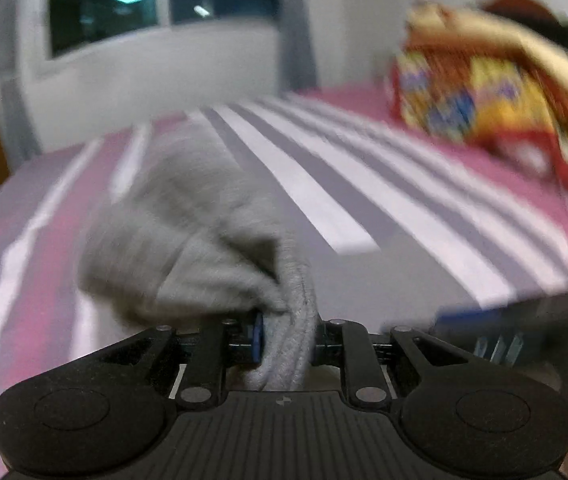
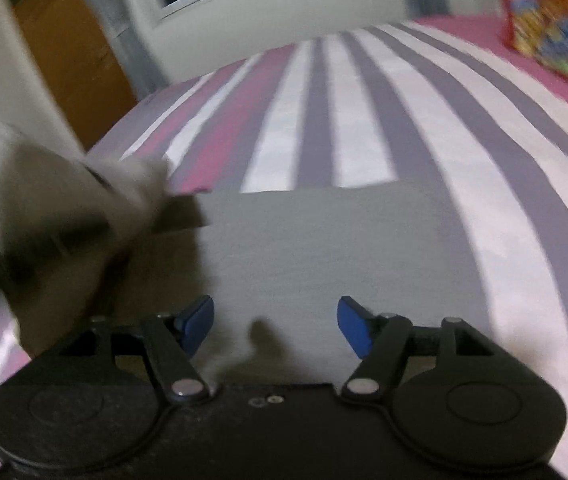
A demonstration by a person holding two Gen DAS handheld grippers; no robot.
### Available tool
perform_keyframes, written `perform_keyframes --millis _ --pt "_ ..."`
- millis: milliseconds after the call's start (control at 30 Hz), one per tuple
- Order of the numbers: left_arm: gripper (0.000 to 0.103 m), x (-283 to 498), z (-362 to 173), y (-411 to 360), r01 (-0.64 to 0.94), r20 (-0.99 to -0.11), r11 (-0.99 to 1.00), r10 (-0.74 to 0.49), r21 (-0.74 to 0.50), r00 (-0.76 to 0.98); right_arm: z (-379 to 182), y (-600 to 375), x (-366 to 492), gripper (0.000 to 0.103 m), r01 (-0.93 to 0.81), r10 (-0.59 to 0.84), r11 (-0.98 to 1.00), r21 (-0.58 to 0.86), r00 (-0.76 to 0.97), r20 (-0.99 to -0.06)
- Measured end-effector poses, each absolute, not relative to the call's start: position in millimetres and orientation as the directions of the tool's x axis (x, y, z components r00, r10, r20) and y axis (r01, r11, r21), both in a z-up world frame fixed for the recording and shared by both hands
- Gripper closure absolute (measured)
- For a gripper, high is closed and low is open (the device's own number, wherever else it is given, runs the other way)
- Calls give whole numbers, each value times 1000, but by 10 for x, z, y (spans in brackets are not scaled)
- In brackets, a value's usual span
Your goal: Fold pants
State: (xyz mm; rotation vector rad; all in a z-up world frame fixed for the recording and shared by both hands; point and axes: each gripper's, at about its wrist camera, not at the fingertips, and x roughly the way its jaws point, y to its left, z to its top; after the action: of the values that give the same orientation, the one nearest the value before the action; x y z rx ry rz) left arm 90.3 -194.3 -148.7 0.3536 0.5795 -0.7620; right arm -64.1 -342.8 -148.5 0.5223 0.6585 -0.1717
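Left gripper pinches the grey pants; right gripper hangs spread over the flat part.

No writing or brand can be read in either view; both are blurred. Nearest, in the left wrist view, a thick seamed edge of the pants is clamped between the left jaws, and the rest bunches up forward and to the left over the bed. In the right wrist view, the blue pads stand wide apart with nothing between them, just above a flat grey panel of pants lying on the striped sheet; a lifted grey bunch shows at the left edge. Farther off sit a colourful bundle, then the window and a wooden door.
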Motion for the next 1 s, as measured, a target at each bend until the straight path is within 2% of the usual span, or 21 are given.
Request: perform_keyframes --millis 67,200,267,367,433,467,533,733,800,833,867,1000 --pt "81 802 -1550 -2151 751 -630 647 -531 132 568 -1500 -3598 -779 34 319 32 832 455 790 -612" --pt "73 502 -1364 -2298 778 -620 611 -555 149 554 -1527 -3788 -947 33 311 56 808 501 805 -591" --pt "72 501 -1286 -2270 775 -612 619 -565 130 553 -1542 -3853 -950 33 300 87 784 543 813 -576" --pt "71 462 -1201 -2133 760 -601 645 -579 76 551 -1551 -3851 -916 23 283 120 758 588 825 -552" --pt "69 447 -1174 -1932 743 -590 668 -585 37 556 -1579 -3828 -910 23 256 168 729 634 832 -529" --pt "67 450 -1211 -1800 729 -589 684 -578 28 565 -1588 -3820 -896 23 248 184 721 647 832 -523" --pt "54 509 -1270 -1594 685 -596 728 -541 22 594 -1629 -3794 -841 23 246 204 708 662 826 -525" --pt "54 796 -1554 -1027 494 -649 867 -410 -59 641 -1703 -3814 -542 23 301 199 642 705 822 -533" --pt "54 875 -1660 -926 450 -665 890 -382 -78 642 -1720 -3855 -428 25 328 185 612 720 825 -534" --pt "54 903 -1728 -916 439 -675 894 -376 -85 634 -1731 -3858 -377 30 342 176 607 717 822 -542" --pt "54 936 -1799 -891 431 -689 897 -375 -100 620 -1736 -3844 -347 53 356 156 619 700 818 -554" --pt "54 952 -1912 -856 417 -689 900 -381 -124 617 -1518 -3621 -516 60 284 88 741 609 857 -507"
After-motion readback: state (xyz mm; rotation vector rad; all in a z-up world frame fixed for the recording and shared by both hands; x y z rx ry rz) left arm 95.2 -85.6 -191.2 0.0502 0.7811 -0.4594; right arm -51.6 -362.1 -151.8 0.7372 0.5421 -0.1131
